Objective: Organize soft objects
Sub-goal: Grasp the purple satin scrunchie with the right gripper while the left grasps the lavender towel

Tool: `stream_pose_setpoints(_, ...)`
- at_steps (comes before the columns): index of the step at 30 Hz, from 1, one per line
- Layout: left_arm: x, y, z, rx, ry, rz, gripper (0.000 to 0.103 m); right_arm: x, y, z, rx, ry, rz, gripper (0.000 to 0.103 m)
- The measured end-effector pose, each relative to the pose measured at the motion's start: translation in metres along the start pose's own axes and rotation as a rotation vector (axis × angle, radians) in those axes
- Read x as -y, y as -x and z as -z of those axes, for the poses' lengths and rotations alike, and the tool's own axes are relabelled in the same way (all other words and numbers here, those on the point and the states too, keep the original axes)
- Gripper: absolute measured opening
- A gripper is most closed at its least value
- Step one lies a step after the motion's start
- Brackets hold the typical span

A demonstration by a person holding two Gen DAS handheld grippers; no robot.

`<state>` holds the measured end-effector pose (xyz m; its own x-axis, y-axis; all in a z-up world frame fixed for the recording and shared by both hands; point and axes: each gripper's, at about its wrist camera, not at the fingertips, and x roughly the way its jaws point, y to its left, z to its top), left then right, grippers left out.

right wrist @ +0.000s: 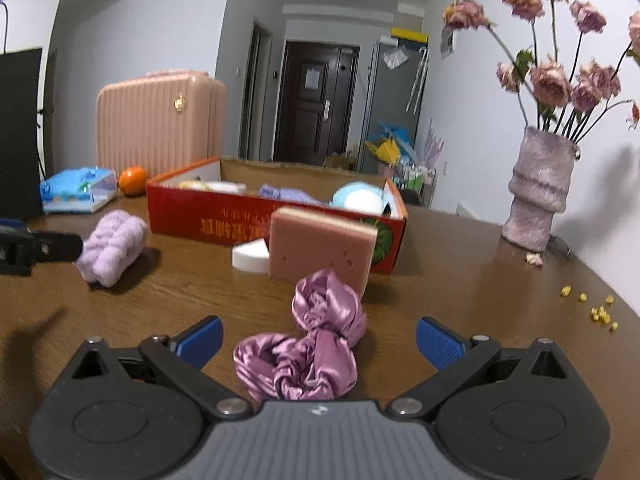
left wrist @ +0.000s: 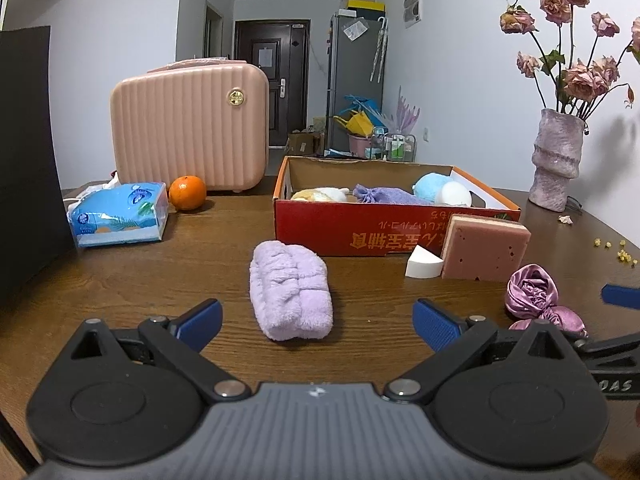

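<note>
Showing scrunchie (right wrist: 302,354) whole only at right wrist, lavender towel (left wrist: 290,290) ahead between wide left jaws — right jaws wide, flanking scrunchie.

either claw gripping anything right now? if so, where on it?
Nothing held. Left claw is open, straddling the lilac towel; right claw is open around the purple satin scrunchie, not closed on it.

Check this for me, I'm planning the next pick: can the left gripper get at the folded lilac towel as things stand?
Probably yes. The left gripper is open, and the lilac towel lies on the table directly ahead between its fingers, with nothing in the way.
</note>
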<state>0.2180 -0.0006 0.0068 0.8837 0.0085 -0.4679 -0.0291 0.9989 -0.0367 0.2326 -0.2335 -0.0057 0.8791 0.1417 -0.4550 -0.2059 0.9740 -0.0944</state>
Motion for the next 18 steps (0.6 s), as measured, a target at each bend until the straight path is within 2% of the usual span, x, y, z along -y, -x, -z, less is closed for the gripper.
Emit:
stream_pose_setpoints(3, 0.000, -0.001, 0.001, -0.012, 0.001, 0.005, 0.103, -0.002, -0.010, 0.002, -0.045, 0.003, -0.006, 0.103)
stream_pose_setpoints(9, 0.001, -0.003, 0.002, -0.025, -0.001, 0.008, 0.103, 0.000, -0.039, 0.003, -0.155, -0.040, -0.023, 0.091)
stream_pose_setpoints(14, 0.001, -0.005, 0.002, -0.035, 0.001, 0.008, 0.103, 0.000, -0.048, 0.002, -0.164, -0.055, -0.029, 0.075)
stream_pose_setpoints(15, 0.001, -0.005, 0.002, -0.035, 0.001, 0.007, 0.103, -0.001, -0.051, 0.002, -0.173, -0.052, -0.030, 0.068)
stream_pose_setpoints(17, 0.001, -0.005, 0.002, -0.035, 0.002, 0.007, 0.103, -0.001, -0.056, 0.001, -0.190, -0.052, -0.037, 0.063)
stream_pose_setpoints(18, 0.001, -0.005, 0.002, -0.035, 0.001, 0.007, 0.103, -0.001, -0.058, 0.001, -0.194, -0.053, -0.036, 0.056)
